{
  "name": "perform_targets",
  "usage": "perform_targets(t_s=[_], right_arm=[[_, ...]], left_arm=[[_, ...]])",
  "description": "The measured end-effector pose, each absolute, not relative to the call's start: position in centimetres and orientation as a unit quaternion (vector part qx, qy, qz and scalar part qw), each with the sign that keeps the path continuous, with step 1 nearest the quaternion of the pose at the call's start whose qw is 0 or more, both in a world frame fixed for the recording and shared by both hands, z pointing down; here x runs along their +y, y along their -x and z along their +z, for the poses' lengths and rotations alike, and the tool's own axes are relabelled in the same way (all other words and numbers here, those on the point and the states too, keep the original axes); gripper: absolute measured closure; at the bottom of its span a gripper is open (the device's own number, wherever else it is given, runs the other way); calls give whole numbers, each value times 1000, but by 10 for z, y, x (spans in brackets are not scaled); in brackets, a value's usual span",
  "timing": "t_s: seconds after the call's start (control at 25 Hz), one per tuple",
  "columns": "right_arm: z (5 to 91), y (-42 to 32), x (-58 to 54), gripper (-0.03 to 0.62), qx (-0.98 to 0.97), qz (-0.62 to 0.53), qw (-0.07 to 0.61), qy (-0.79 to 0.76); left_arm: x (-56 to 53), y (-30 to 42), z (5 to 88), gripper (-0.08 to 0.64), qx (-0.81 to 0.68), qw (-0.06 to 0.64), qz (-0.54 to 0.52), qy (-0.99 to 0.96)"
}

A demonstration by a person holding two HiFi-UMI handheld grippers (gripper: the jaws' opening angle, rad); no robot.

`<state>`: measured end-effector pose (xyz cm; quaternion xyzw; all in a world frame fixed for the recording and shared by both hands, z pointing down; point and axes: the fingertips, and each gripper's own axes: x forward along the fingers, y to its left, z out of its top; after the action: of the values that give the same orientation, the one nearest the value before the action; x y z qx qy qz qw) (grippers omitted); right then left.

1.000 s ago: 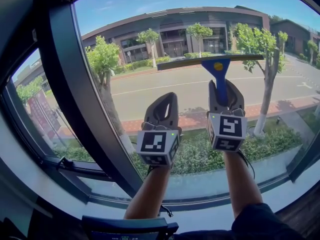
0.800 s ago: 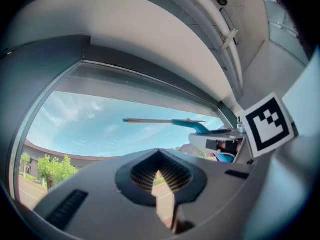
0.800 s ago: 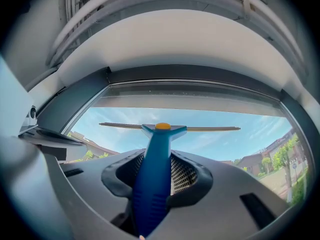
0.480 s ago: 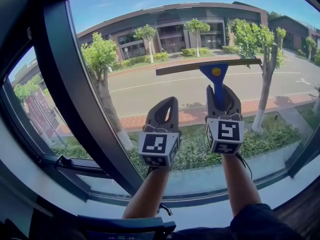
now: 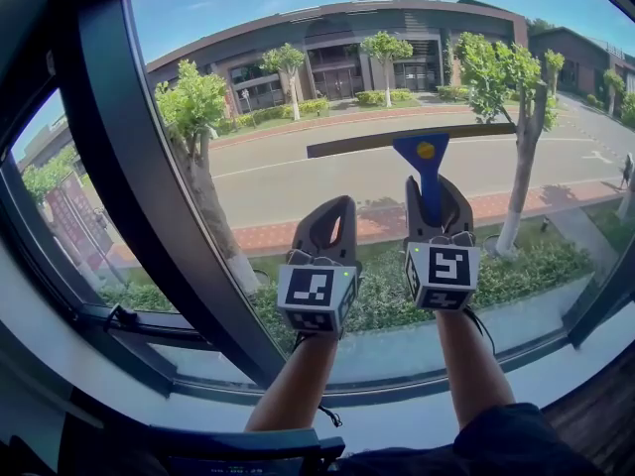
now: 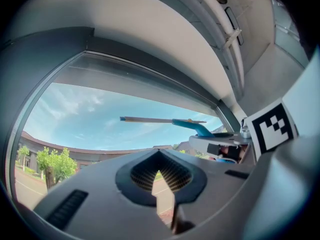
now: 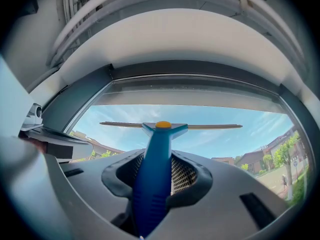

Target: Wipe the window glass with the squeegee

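Observation:
A blue-handled squeegee with a long dark blade lies against the window glass, its blade roughly level across the pane. My right gripper is shut on its blue handle, with the blade straight ahead in the right gripper view. My left gripper hangs just to the left of it, below the blade, shut with nothing between its jaws. From the left gripper view the squeegee shows off to the right against the sky.
A thick dark window post slants down the left side of the pane. The sill and lower frame run beneath my arms. Another frame post stands at the far right. Outside are trees, a road and a building.
The squeegee and my right gripper have slid down the glass a little. My left gripper has stayed in nearly the same place.

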<state>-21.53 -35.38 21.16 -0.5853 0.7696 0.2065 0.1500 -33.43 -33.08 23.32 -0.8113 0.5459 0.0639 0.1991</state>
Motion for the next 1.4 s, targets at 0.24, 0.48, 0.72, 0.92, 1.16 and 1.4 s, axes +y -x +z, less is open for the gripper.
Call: perform_targets(t_s=[0.24,0.48,0.72,0.92,1.16,1.4], right_arm=[[221,215,-357,459,772,202,140,586],[224,214,-354,460,776,197,133,584],[237,213,-354,460,780,191,124,583],[258,209,-351,460,782,185,117,584],[274,206,-351,462,783,178,112,586],[289,206,-350,463,786,169,108,585]], left_arm=[[-335,335,243,558,547,182,62,815],[-333,334,244,558,549,175,61,815],[-334,325,264,558,545,153,48,823],[-331,320,279,558,545,154,46,823],[-331,321,288,558,551,153,44,819],[-332,324,305,558,553,135,37,822]])
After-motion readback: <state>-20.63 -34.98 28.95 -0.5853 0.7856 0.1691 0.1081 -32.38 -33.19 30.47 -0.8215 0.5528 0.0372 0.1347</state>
